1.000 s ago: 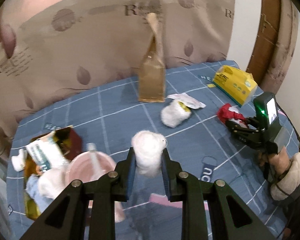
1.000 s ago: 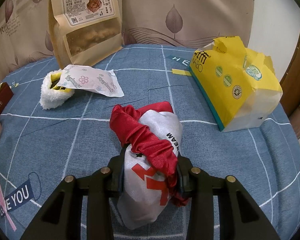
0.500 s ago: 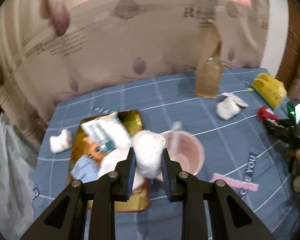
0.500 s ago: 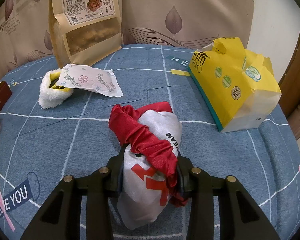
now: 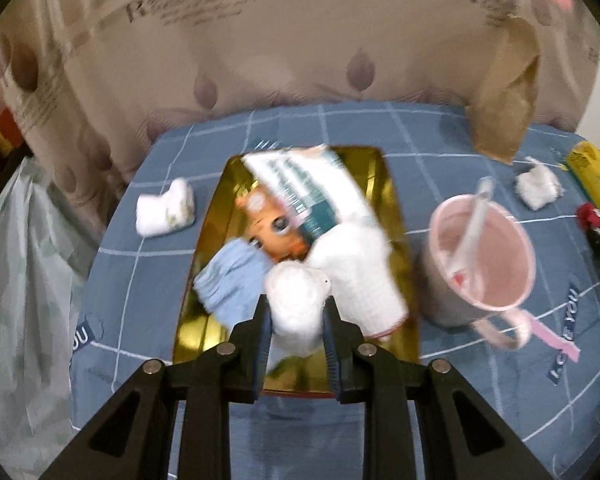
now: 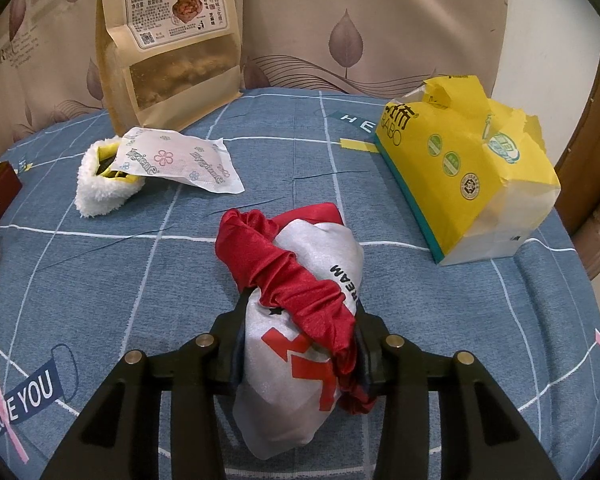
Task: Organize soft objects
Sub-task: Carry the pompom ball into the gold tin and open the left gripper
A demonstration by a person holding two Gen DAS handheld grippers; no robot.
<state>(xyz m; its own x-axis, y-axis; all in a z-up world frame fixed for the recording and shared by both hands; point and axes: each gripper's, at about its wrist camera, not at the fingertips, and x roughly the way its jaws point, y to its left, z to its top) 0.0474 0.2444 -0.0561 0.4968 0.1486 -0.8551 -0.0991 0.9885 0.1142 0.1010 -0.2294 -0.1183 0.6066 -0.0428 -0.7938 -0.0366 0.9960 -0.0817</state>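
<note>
Two grippers loaded: left gripper (image 5: pixel 296 316) pinching fluffy white sock (image 5: pixel 297 307) right above gold tray (image 5: pixel 396 216), right gripper (image 6: pixel 300 340) clamping red-and-white bundle (image 6: pixel 300 300) well away.

A pink cup (image 5: pixel 496 280) with a pale utensil (image 5: pixel 474 224) standing in it sits on the blue checked cloth (image 6: pixel 180 248). A brown snack pouch (image 6: pixel 168 40) stands upright against the beige leaf-print curtain (image 6: pixel 340 20). A torn yellow tissue pack (image 6: pixel 464 168) lies at the cloth's right side, and a flowered hygiene wrapper (image 6: pixel 180 160) lies near the pouch.
</note>
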